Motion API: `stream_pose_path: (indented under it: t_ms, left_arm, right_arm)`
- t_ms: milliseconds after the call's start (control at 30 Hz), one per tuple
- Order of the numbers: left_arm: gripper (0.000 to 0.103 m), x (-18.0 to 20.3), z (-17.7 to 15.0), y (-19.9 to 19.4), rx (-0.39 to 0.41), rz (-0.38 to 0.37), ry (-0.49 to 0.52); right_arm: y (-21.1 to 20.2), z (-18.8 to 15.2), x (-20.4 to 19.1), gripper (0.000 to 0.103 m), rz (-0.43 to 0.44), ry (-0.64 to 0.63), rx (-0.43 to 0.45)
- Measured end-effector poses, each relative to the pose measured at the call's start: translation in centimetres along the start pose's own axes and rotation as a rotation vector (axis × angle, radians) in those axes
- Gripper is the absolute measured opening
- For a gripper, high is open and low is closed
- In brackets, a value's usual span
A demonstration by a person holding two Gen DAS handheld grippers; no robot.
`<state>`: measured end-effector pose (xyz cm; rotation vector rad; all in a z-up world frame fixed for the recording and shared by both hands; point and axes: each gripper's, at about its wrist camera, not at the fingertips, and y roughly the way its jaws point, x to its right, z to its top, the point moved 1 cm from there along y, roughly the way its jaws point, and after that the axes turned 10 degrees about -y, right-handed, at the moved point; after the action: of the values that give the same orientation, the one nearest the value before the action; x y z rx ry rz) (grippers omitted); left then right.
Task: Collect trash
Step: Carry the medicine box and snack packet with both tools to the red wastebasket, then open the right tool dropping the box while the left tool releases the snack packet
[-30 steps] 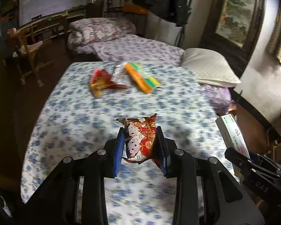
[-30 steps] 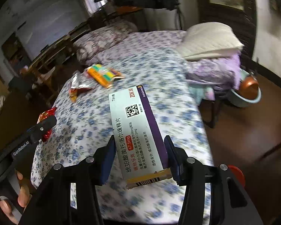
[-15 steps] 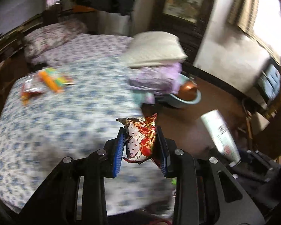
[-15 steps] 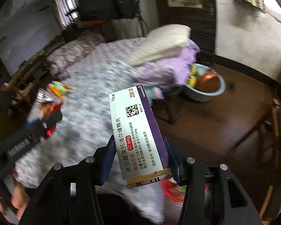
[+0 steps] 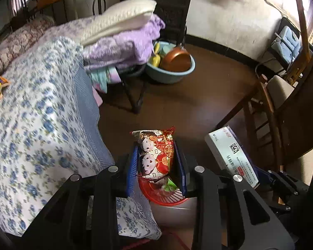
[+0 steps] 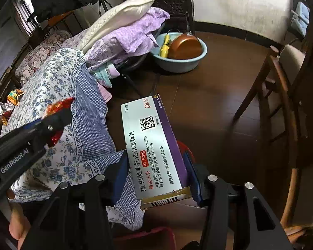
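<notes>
- we find the left gripper [image 5: 156,164] clamped on a snack packet [image 5: 155,156]: red and white foil, cartoon child faces, gold emblems, crimped serrated top edge, slightly puffed.
- the packet stands upright between the blue pads [image 5: 132,166], above a red basket [image 5: 167,195] on the brown floor beside the bed.
- the right gripper [image 6: 159,177] grips a medicine box [image 6: 154,152]: long white carton, purple side, qr code, red and black chinese print, barcode on the near end.
- the box tilts away over the floor, near the floral bedsheet [image 6: 58,91].
- more wrappers [image 6: 13,96] lie on the far bed edge.
- a blue basin [image 5: 171,66] holds a copper pan.
</notes>
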<state>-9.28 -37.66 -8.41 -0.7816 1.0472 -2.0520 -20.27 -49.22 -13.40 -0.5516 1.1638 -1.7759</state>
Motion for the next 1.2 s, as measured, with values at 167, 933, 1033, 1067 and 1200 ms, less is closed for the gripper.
stream_pose_path:
  t_ms: [167, 933, 1033, 1067, 1200]
  left_arm:
    - [0.033, 0.1, -0.3, 1.6, -0.023, 0.023, 0.013]
    - [0.033, -0.4, -0.8, 5.4, -0.124, 0.015, -0.01]
    - [0.034, -0.2, -1.1, 6.5, -0.158, 0.0, -0.009]
    - [0.034, 0.1, -1.2, 7.0, -0.176, -0.011, -0.004]
    - [0.034, 1.5, -2.6, 10.1, -0.281, -0.037, 0.021]
  right_arm:
    - [3.6, -0.8, -0.2, 0.051, 0.013, -0.003, -0.086]
    - [14.1, -3.7, 1.0, 0.059, -0.02, 0.04, -0.302]
    - [13.5, -4.3, 1.6, 0.059, -0.015, 0.041, -0.314]
    - [13.3, -4.5, 1.9, 0.059, -0.017, 0.043, -0.315]
    - [11.8, -5.9, 4.2, 0.06, -0.021, 0.091, -0.32]
